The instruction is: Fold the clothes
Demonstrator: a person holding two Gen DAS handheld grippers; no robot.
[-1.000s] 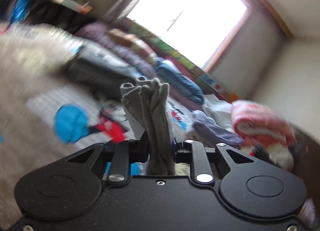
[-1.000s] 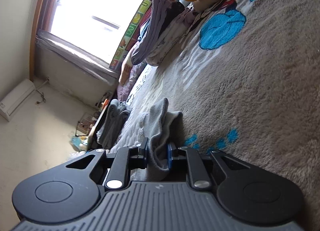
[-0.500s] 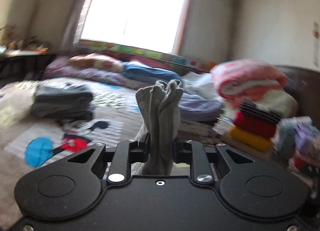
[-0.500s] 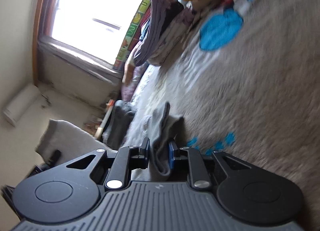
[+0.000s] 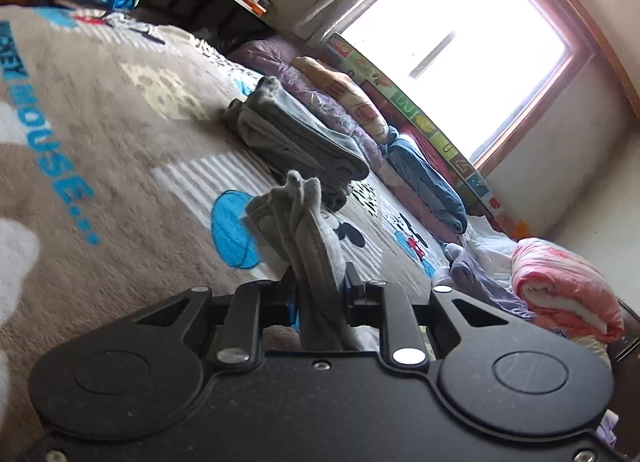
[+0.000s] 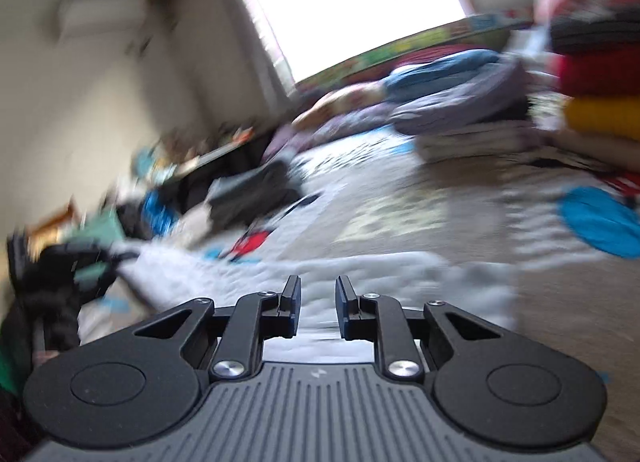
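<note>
On the bed, one folded grey pile (image 5: 296,142) is done, more clothes (image 6: 592,74) are stacked. Left tongs (image 5: 318,294) pinch a bunched grey garment (image 5: 308,238) above the blanket (image 5: 100,134); right tongs (image 6: 318,308) are parted, empty. Plenty left, I'd guess.

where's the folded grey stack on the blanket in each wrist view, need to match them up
Left wrist: the folded grey stack lies above centre, beyond the grey garment clamped in the left gripper.
Right wrist: a blurred dark grey pile left of centre is probably it; the right gripper is open with nothing in it.
Shared landmark: the bright window.
</note>
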